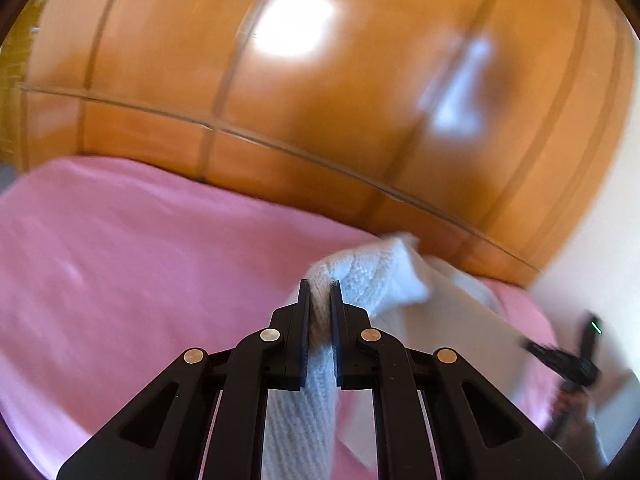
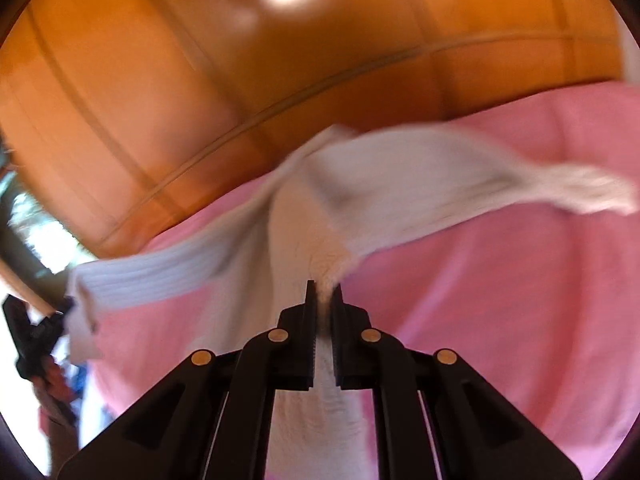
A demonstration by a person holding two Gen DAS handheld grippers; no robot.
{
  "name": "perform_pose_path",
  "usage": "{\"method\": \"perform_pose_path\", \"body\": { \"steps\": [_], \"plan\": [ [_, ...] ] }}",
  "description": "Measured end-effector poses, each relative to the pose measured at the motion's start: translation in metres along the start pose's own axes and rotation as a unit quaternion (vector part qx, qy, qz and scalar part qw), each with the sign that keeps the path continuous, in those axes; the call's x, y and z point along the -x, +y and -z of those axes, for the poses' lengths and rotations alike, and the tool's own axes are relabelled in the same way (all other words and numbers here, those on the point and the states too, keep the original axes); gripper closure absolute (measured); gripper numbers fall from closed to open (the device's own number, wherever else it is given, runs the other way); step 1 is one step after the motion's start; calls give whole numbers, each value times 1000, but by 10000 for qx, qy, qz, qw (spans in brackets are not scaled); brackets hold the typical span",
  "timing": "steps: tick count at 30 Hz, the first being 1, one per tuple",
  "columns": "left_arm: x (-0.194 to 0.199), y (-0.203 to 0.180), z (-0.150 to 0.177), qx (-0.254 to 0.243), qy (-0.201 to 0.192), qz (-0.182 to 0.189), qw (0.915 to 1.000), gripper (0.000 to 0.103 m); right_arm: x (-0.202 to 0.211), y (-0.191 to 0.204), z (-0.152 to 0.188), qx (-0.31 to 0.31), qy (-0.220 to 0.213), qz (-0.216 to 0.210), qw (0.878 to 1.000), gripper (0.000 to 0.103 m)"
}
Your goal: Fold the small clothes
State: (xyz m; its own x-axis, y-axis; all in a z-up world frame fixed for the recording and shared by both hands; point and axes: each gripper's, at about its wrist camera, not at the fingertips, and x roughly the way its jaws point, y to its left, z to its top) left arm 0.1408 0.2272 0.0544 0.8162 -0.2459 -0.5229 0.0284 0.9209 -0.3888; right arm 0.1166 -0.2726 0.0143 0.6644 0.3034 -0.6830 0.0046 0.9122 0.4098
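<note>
At the bottom centre of each frame, my left tongs point(image 1: 320, 286) and right tongs point(image 2: 325, 290) each clamp the white sweater point(image 2: 384, 184) above the pink sheet point(image 1: 132, 248).

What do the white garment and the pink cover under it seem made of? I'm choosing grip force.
White garment: looks like a soft ribbed knit, probably cotton, matte; parallel ridges show. Pink cover: seems a matte, slightly fuzzy fabric, maybe fleece or terry; blur leaves it open.
</note>
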Motion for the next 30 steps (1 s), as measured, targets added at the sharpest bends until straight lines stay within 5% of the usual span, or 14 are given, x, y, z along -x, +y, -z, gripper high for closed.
{"method": "perform_pose_path", "body": {
  "steps": [4, 9, 11, 12, 13, 16, 19, 21, 22, 26, 29, 30],
  "plan": [
    [-42, 36, -51, 165, -21, -978, 9951, 95, -3, -57, -22, -321, -161, 952, 9948, 103],
    [-110, 87, -91, 551, 308, -2505, 9661, 94, -26, -87, -23, -730, 56, 1069, 9916, 103],
    [-128, 109, -88, 1028, 506, -2800, 9531, 93, -33, -87, -14, -652, 164, 1042, 9923, 92],
    [-128, 111, -85, 1081, 507, -2852, 9510, 93, -35, -87, -9, -648, 216, 1006, 9926, 64],
    [-129, 111, -79, 1092, 518, -2806, 9522, 93, -34, -88, -2, -677, 239, 955, 9928, 50],
    [-127, 89, -49, 860, 685, -2287, 9673, 93, -39, -85, 16, -659, 445, 744, 9941, 45],
    [-118, 39, -2, 94, 960, -1264, 9873, 88, -46, -77, 36, -675, 754, 528, 9935, 37],
    [-105, -1, 43, -545, 1165, -624, 9897, 36, -52, -70, 52, -600, 954, 421, 9927, 34],
    [-97, -17, 63, -721, 1207, -313, 9896, 26, -55, -68, 58, -582, 1034, 381, 9922, 33],
    [-80, -72, 141, -1580, 1670, 224, 9730, 21, -62, -52, 79, -472, 1203, 287, 9912, 32],
    [-85, -96, 186, -2365, 1829, -123, 9542, 21, -62, -39, 84, -390, 1283, 139, 9909, 46],
    [-89, -99, 194, -2624, 1788, -409, 9474, 29, -59, -34, 86, -323, 1308, 127, 9908, 58]
  ]
}}
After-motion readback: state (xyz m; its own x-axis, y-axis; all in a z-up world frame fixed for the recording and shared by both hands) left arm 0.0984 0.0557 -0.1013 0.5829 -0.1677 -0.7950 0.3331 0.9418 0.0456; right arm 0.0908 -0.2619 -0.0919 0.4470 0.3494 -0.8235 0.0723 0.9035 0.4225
